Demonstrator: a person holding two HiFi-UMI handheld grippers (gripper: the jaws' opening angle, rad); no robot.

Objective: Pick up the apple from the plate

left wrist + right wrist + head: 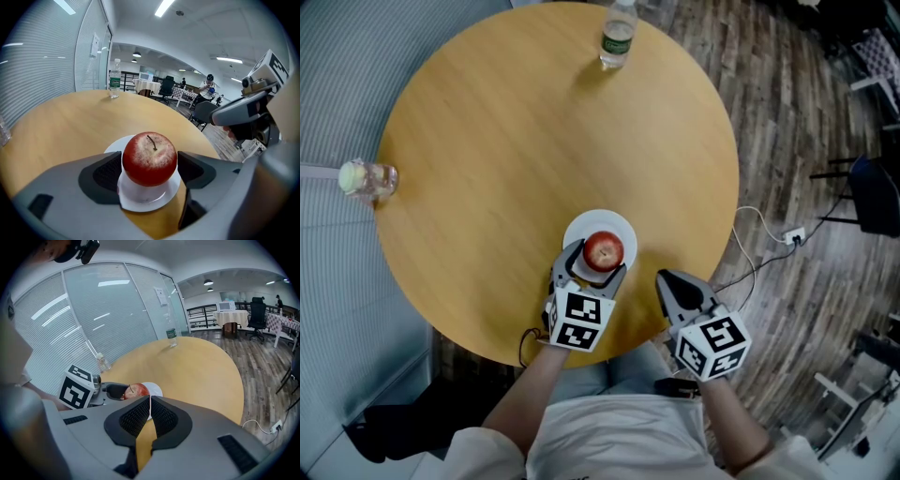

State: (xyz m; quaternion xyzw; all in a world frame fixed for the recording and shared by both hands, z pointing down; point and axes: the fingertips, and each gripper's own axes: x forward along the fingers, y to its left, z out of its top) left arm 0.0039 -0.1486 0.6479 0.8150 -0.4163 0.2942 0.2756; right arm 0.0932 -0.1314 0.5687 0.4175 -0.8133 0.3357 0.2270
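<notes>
A red apple (603, 250) sits upright on a small white plate (623, 228) near the front edge of the round wooden table (506, 141). My left gripper (598, 261) reaches over the plate with a jaw on each side of the apple. In the left gripper view the apple (150, 158) fills the gap between the two dark pads (107, 172) and still rests on the plate (140, 197); the gripper is open around it. My right gripper (667, 278) hovers at the table edge to the right of the plate, shut and empty, with its pads (137, 417) together.
A water bottle (619, 33) stands at the table's far edge. A clear glass (367, 178) sits at the left rim. Beyond the right edge are wooden floor, a power strip with cable (792, 234) and a dark chair (872, 192).
</notes>
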